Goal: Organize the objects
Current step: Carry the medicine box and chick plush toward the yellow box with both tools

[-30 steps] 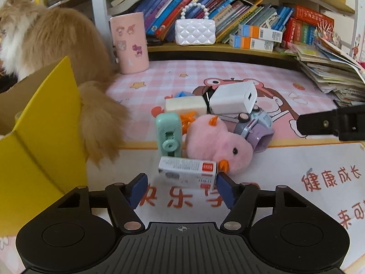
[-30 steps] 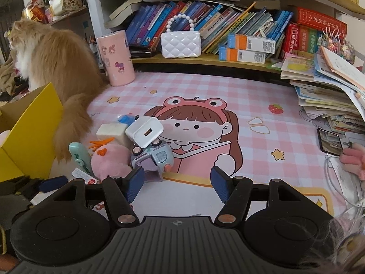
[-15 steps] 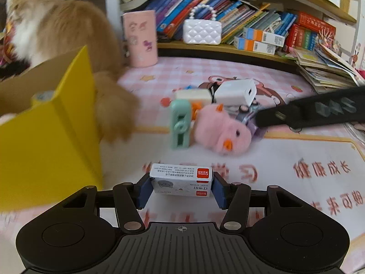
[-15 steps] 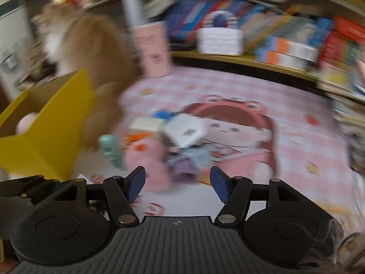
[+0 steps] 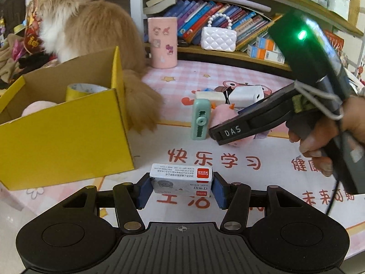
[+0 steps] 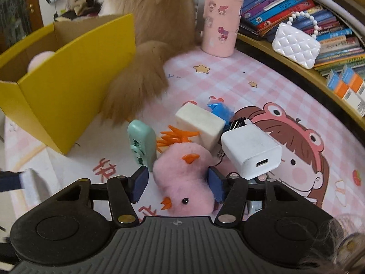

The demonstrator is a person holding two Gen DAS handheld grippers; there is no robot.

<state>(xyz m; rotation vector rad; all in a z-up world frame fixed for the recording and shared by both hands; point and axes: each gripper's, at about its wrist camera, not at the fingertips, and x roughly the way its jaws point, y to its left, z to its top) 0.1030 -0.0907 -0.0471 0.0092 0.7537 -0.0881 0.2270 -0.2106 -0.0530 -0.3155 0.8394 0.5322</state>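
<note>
My left gripper (image 5: pixel 181 188) is shut on a white staple box (image 5: pixel 181 179) and holds it above the mat, just right of the yellow cardboard box (image 5: pixel 61 137). My right gripper (image 6: pixel 176 186) is open, its fingers on either side of a pink plush chick (image 6: pixel 184 180) lying on the mat; I cannot tell if they touch it. Around the chick lie a mint correction tape (image 6: pixel 141 145), a cream block (image 6: pixel 199 126), a white charger (image 6: pixel 251 150) and a blue piece (image 6: pixel 220 110). The right gripper also shows in the left wrist view (image 5: pixel 262 118), over the pile.
The yellow box (image 6: pixel 68 84) holds a tape roll (image 5: pixel 84 90) and a pink soft thing (image 5: pixel 37 110). A fluffy orange cat (image 5: pixel 95 34) sits behind it, tail (image 6: pixel 136 91) beside the pile. A pink cup (image 5: pixel 162 42), white purse (image 5: pixel 219 38) and books (image 5: pixel 228 22) stand at the back.
My left gripper closed on the staple box, lifted it and drew it back toward the yellow box. My right gripper swung left and came down around the pink chick.
</note>
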